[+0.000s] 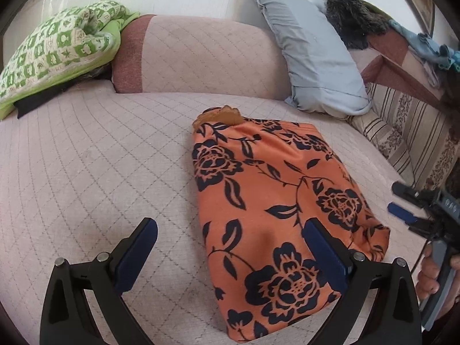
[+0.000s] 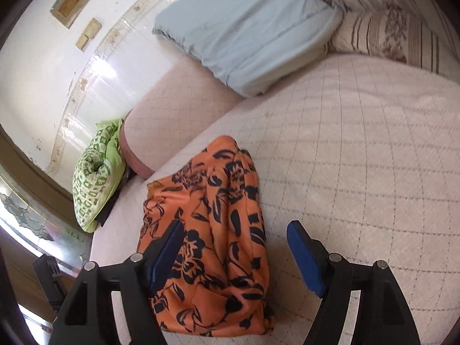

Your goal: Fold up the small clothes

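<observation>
An orange garment with a dark blue flower print (image 1: pixel 276 195) lies folded in a rough rectangle on the pink quilted sofa seat (image 1: pixel 100 172). It also shows in the right wrist view (image 2: pixel 212 230). My left gripper (image 1: pixel 230 238) is open and empty, hovering above the garment's near left part. My right gripper (image 2: pixel 234 241) is open and empty above the garment's near right edge. The right gripper also shows at the right edge of the left wrist view (image 1: pixel 414 204), held by a hand.
A green checked cushion (image 1: pixel 57 54) lies at the far left. A pale blue pillow (image 1: pixel 310 51) leans on the backrest (image 1: pixel 201 54). A striped floral cushion (image 1: pixel 408 132) and a dark furry item (image 1: pixel 353 20) sit at the right.
</observation>
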A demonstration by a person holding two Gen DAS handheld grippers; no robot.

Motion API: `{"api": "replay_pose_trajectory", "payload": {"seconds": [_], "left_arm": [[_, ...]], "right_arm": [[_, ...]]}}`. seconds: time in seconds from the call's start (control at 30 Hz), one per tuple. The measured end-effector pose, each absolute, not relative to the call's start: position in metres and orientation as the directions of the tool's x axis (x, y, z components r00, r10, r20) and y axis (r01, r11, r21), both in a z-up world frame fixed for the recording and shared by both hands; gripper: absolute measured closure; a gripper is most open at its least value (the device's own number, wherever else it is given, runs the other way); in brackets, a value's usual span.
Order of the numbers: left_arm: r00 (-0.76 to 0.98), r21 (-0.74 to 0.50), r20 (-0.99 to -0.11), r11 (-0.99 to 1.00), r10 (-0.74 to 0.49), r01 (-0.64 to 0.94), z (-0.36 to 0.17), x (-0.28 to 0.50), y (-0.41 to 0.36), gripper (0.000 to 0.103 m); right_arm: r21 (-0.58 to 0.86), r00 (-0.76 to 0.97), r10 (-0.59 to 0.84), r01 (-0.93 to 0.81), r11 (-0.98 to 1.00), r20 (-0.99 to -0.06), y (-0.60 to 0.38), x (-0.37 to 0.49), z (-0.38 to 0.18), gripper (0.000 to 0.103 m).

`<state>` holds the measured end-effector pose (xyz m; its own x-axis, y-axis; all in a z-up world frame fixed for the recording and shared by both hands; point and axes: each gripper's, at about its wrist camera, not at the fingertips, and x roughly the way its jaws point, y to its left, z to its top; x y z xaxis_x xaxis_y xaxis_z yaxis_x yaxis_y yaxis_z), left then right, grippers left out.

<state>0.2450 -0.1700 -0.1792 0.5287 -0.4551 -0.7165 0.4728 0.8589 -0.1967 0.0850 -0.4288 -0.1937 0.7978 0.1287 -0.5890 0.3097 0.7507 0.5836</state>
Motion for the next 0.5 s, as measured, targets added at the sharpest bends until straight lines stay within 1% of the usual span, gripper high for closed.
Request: {"api": "replay_pose_trajectory", "payload": {"seconds": [0.1,0.37,0.43,0.5], "left_arm": [[0.527,-0.213,-0.715,0.861,-0.459,0.462,-0.179,0.248,-0.169,0.002],[0.556,-0.181,-0.704,0.869,-0.442,0.461,-0.164,0.253,-0.176,0.002],[0.578,-0.152,-0.692,0.870,-0.432,0.469,-0.156,0.252,-0.177,0.002],[0.618,-0.079,-0.681,0.878,-0.393,0.471,-0.148,0.251,-0.180,0.002]], "right_arm": [[0.572,0.792,0.127,0.310,0.759,-0.597,-0.428,0.084,-0.195,0.026],[0.581,0.805,0.134,0.290,0.761,-0.577,-0.423,0.087,-0.192,0.026],[0.570,0.809,0.126,0.284,0.771,-0.574,-0.420,0.089,-0.189,0.026],[0.554,0.812,0.113,0.282,0.783,-0.573,-0.415,0.092,-0.186,0.026]]}}
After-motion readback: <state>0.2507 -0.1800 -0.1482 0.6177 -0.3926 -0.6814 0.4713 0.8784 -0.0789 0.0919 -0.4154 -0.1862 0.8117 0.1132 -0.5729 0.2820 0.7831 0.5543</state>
